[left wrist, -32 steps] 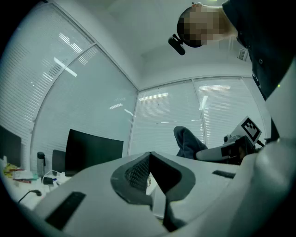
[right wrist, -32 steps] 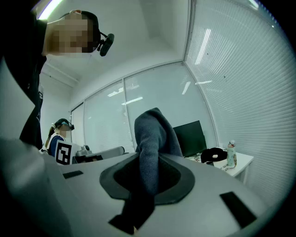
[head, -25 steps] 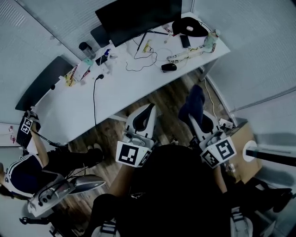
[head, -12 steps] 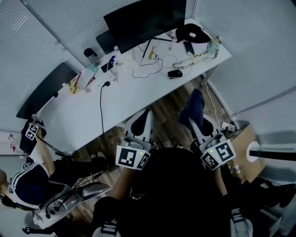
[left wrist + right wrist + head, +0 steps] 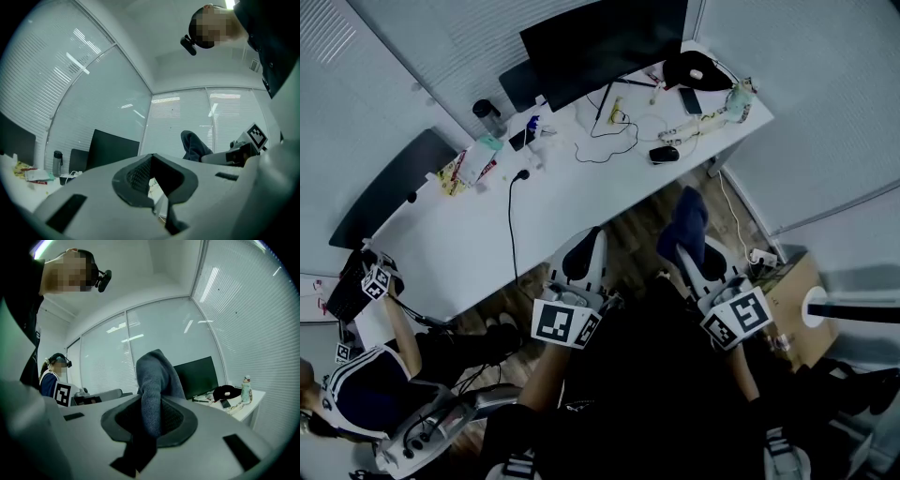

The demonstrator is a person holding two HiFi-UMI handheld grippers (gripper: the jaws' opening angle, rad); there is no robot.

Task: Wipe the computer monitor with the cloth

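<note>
The long white counter (image 5: 469,234) runs from 8 to 2 o'clock. The flat black monitor (image 5: 600,42) stands at 12. The fuzzy blue cloth (image 5: 686,220), well apart from it, is pinched in the right claw (image 5: 696,251). The left claw (image 5: 584,258) is closed on nothing.

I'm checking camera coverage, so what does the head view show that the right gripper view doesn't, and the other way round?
Only the head view shows the mouse, the black cable on the desk and the wooden floor. Only the right gripper view shows the fingers shut on the cloth close up, and the head-mounted camera. Both show the cloth, the monitor and the pale bottle.
</note>
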